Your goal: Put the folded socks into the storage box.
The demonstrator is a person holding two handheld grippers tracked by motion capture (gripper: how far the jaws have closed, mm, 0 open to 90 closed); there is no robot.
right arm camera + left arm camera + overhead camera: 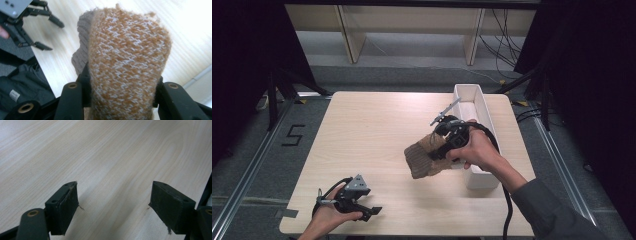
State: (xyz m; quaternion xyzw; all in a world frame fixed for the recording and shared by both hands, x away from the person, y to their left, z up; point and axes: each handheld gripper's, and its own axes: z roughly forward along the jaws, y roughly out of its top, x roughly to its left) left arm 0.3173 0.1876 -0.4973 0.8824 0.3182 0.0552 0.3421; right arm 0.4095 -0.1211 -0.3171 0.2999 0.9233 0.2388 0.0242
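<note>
1. The right tool (pixel 438 145) is gripping a knitted sock (pixel 424 157), orange-and-white flecked with a grey-brown ribbed part, and is holding it above the worktop (pixel 362 130) at about 3 o'clock from the centre of the high view

2. In the right gripper view the sock (pixel 127 62) is sitting between the two black jaws, which are pressing on it from both sides; the knit is bulging past them and hiding their pads, so the contact itself is hard to make out

3. The grey-brown ribbed part (pixel 81 53) is peeking out at 9 o'clock behind the orange knit, and how far it runs is hidden

4. In the high view the sock is hanging just beside a long white bin (pixel 472 102) that is standing along the worktop's 3 o'clock edge; the right hand (pixel 474 150) and its cable are covering part of the bin's near end, so I cannot tell what is lying inside

5. The left tool (pixel 367 210) is resting low at 7 o'clock on the worktop, well apart from the sock, with the left hand (pixel 329 217) partly cut off by the bottom edge

6. In the left gripper view its jaws are standing wide with bare wood grain (pixel 112 165) between them and nothing held; the outer parts of both jaws are running out of the frame

7. The left tool (pixel 47 32) is also showing at 10 o'clock in the right gripper view, blurred
</note>
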